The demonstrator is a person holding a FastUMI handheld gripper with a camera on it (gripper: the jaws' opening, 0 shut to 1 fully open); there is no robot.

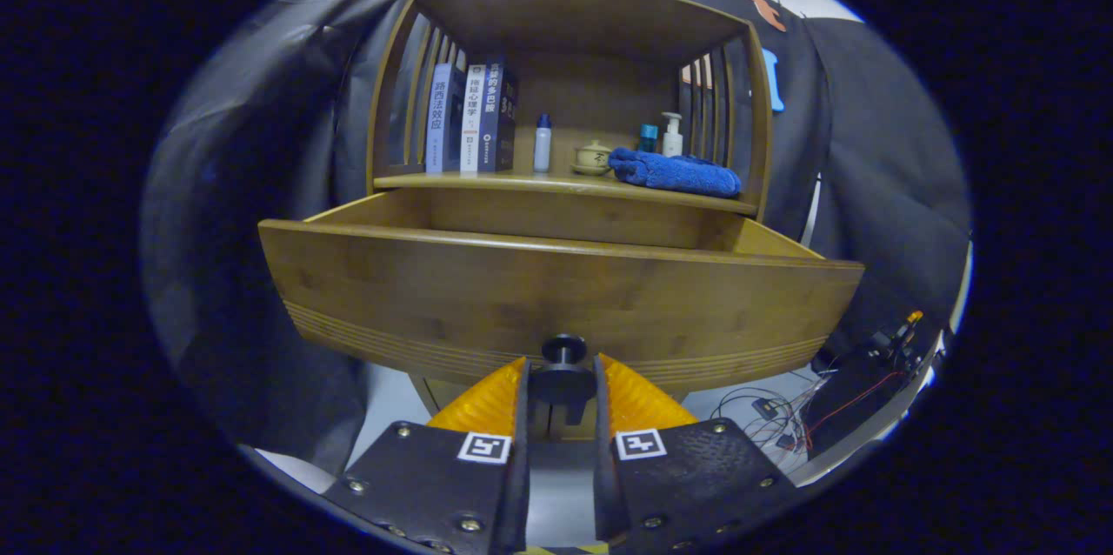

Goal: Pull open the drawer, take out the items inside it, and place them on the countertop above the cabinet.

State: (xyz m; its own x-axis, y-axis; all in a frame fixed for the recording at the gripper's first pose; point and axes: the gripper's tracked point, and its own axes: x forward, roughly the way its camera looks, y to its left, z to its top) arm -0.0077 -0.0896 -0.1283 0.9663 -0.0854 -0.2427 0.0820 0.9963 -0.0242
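I see the wooden cabinet (565,16) straight ahead, its drawer (556,294) pulled out toward me, the tall front panel blocking my look at whatever lies inside. Above the drawer runs the countertop (556,183), roofed by a slatted shelf frame. On it, from left to right: three upright books (474,118), a small white bottle with a blue cap (543,143), a lidded ceramic cup on a saucer (594,157), a folded blue towel (674,172), and behind the towel a teal bottle (648,137) and a white pump bottle (671,134). Low on the right, past the cabinet, loose wires (783,411) trail over the floor. My gripper (563,385) sits narrow, both fingers (491,403) pressed on the dark drawer knob (563,364) at the near face of the panel.
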